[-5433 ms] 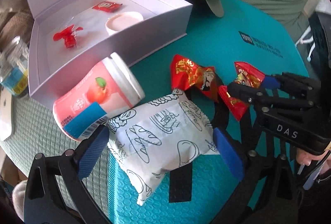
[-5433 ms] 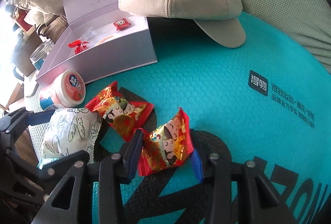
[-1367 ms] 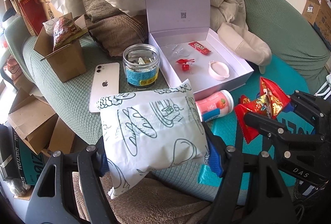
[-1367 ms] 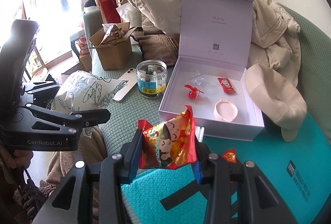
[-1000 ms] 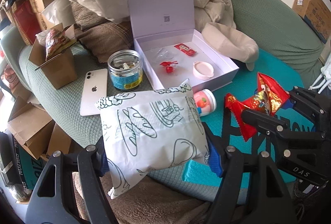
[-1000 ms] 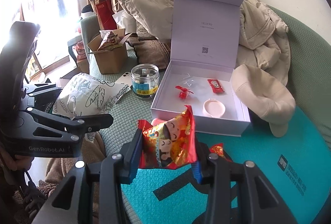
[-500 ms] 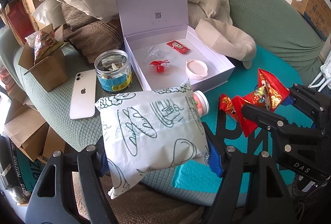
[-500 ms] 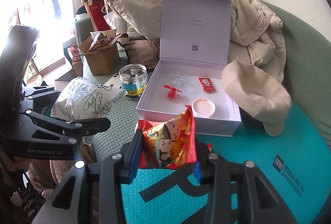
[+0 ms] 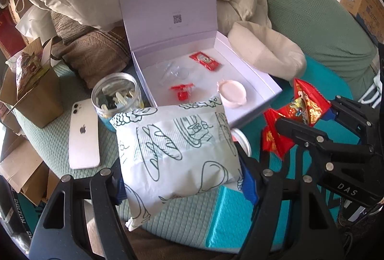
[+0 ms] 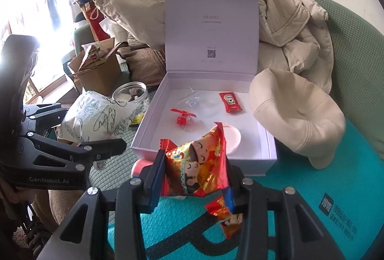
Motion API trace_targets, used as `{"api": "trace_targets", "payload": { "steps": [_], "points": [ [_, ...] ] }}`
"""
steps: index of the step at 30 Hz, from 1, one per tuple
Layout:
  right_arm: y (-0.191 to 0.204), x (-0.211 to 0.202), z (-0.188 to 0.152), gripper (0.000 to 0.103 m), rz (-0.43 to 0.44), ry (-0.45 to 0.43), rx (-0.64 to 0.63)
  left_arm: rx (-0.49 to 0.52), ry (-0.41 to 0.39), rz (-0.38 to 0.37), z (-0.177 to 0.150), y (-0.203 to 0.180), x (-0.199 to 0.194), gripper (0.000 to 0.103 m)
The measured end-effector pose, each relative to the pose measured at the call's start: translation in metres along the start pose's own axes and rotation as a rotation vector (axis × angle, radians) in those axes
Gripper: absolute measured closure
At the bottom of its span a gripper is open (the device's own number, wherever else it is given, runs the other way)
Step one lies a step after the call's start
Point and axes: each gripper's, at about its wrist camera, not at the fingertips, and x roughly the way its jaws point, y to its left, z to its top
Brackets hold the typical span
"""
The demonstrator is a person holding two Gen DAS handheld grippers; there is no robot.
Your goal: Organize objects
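The left gripper [image 9: 180, 178] pinches a white bread packet [image 9: 177, 152] and the right gripper [image 10: 194, 178] a red snack packet [image 10: 196, 171], both held low in frame before the open white box [image 10: 153, 130], likely for loading.

Glossy crinkled foil on the red snack packet [image 10: 195, 170]; matt printed paper-like wrap on the bread bag [image 9: 177, 152]; smooth matt card gift box [image 10: 211, 27]; dimpled teal mailer [image 10: 312, 188]; clear glass jar [image 9: 115, 94].

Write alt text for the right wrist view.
The right tongs grip a red snack packet in front of an open white box holding a ketchup sachet and small lid. At left, the left tongs hold a white printed bag.
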Motion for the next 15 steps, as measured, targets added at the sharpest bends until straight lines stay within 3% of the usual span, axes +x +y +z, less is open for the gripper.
{"api": "trace_targets", "payload": {
  "steps": [2, 15],
  "points": [
    [-0.007, 0.015, 0.007, 0.061, -0.013, 0.012, 0.028, 0.013, -0.009, 0.04, 0.009, 0.002, 0.008, 0.032],
    [-0.03, 0.052, 0.028, 0.061, -0.038, 0.012, 0.092, 0.075, -0.014, 0.038, 0.058, 0.02, 0.038, 0.032]
  ]
}}
